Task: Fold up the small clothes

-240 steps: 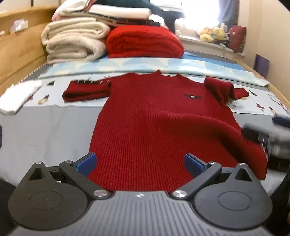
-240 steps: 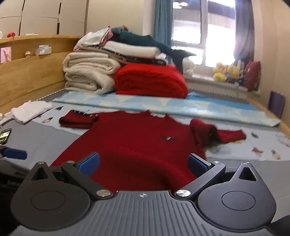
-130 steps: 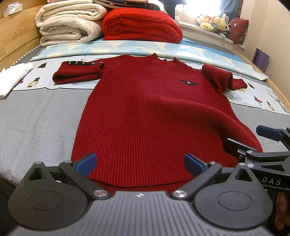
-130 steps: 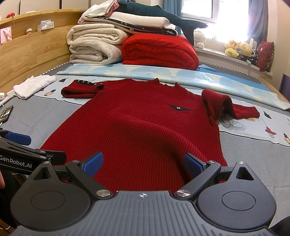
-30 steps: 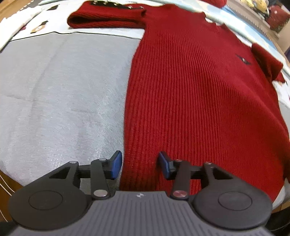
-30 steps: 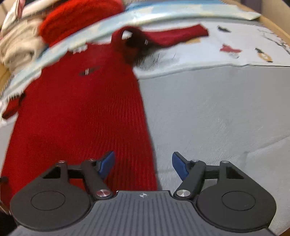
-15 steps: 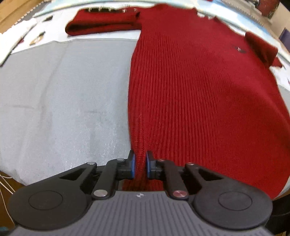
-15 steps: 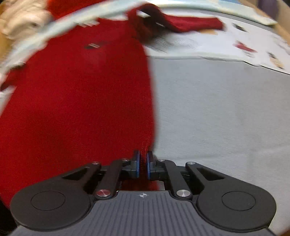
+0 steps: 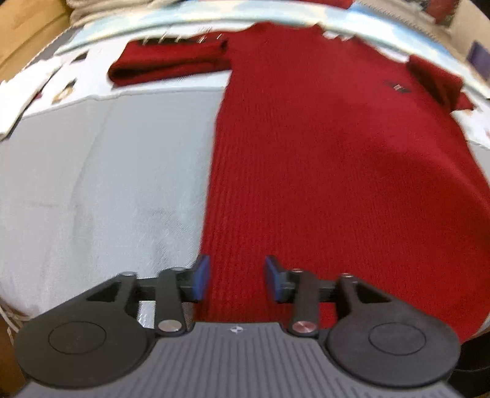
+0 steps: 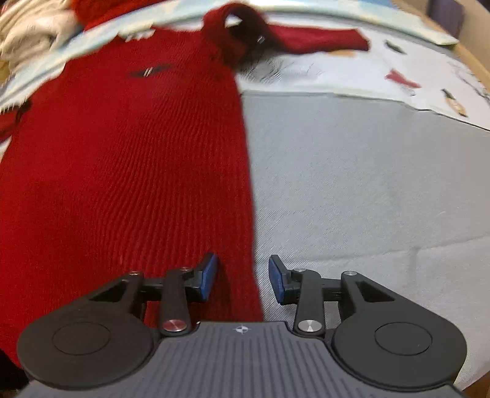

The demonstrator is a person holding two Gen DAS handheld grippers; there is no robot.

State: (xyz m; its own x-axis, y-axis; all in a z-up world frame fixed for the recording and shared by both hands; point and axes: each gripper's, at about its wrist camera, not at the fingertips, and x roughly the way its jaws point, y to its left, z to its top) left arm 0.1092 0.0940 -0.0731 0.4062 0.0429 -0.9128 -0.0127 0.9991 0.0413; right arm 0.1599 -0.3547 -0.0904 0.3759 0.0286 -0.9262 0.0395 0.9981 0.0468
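Note:
A red knit sweater (image 9: 330, 147) lies flat on the grey bed cover, collar away from me. Its left sleeve (image 9: 168, 59) is folded out to the side; its right sleeve (image 10: 291, 36) is bunched near the shoulder. My left gripper (image 9: 235, 280) is open, its blue pads (image 9: 200, 277) straddling the sweater's lower left corner. My right gripper (image 10: 243, 277) is open, straddling the sweater's lower right edge (image 10: 245, 214). Neither holds the fabric.
Grey bed cover (image 9: 92, 183) lies left of the sweater and also to its right (image 10: 367, 183). A white printed sheet (image 10: 413, 70) and a light blue blanket (image 9: 153, 15) lie beyond. Folded cream blankets (image 10: 27, 33) are stacked at the back. A wooden bed frame (image 9: 21, 27) runs along the left.
Both grippers were shut on the sweater's bottom corners half a second ago; both have opened and let go. The sweater lies stretched a little straighter.

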